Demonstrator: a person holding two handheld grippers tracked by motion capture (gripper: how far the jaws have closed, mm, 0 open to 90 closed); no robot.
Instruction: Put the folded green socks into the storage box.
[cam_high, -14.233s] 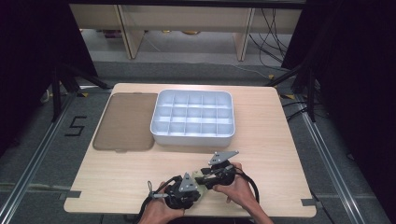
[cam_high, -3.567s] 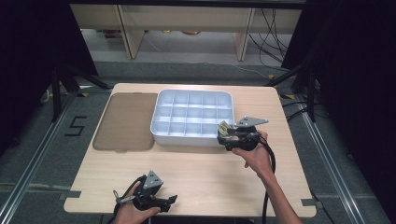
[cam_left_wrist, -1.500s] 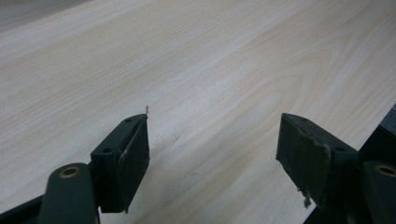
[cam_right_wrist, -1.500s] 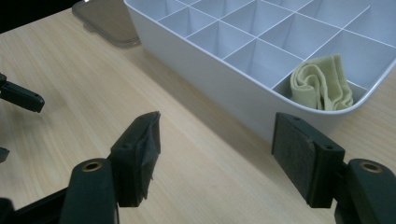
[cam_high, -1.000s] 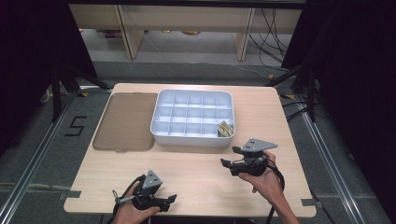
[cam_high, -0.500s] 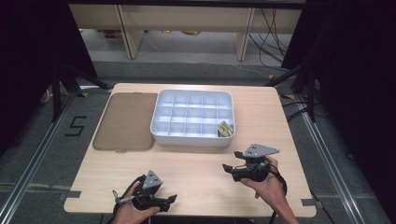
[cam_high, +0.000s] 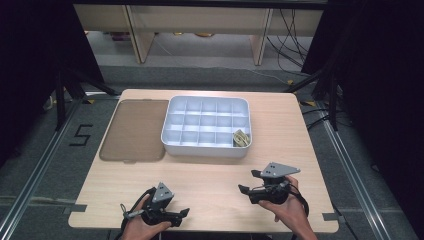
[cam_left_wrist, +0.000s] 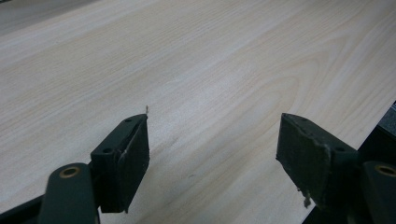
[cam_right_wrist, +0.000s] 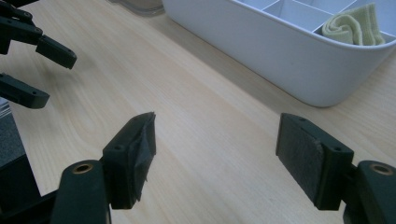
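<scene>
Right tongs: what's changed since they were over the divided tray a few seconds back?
The right tongs left the folded yellowish cloth in the near right compartment of the white divided tray, then drew back toward the person to the near right of the table; their jaws have just been opening, nothing between them. The left tongs, tray and brown lid stayed put.

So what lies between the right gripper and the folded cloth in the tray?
In the right gripper view, bare tabletop and then the white tray's near wall separate the right gripper from the folded cloth.
</scene>
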